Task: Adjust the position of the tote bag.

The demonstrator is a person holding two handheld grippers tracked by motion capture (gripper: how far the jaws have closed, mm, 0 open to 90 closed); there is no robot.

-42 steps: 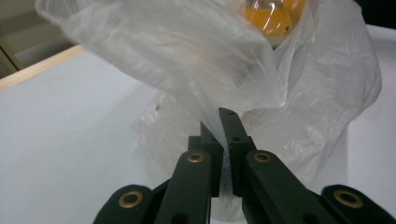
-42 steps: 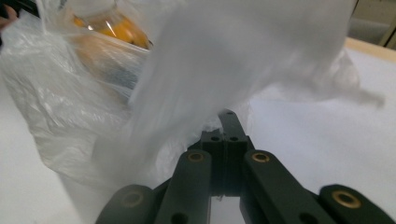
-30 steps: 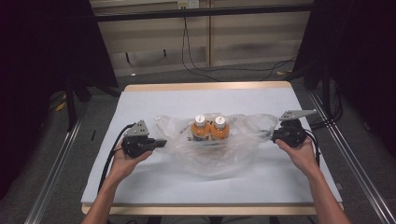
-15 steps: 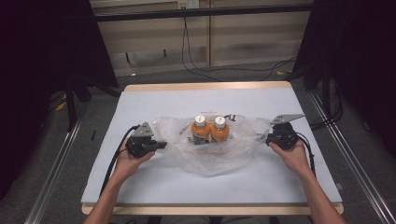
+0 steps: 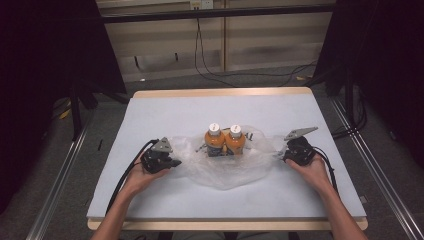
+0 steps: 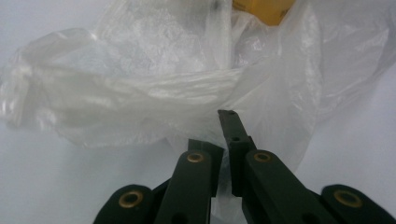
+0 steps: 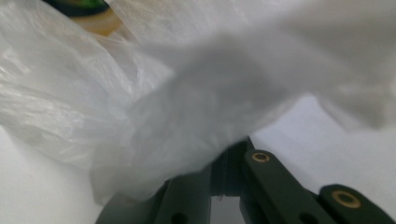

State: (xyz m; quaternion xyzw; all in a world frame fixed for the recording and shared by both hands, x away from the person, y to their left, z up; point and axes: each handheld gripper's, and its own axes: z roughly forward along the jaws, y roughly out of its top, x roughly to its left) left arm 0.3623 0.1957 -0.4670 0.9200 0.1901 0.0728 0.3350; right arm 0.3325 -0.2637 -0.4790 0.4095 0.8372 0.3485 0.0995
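Both fingers (image 6: 219, 140) closed, pinching plastic bag (image 5: 225, 167)

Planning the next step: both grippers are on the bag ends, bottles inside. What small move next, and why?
Probably let go. The left gripper and right gripper pinch opposite ends of the clear plastic bag, which lies slack on the table with both orange bottles upright in it. Opening the jaws should leave them undisturbed.

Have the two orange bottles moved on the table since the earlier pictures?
Yes. The two orange bottles in the plastic bag now sit lower in the high view, farther from the table's far edge, nearer the person.
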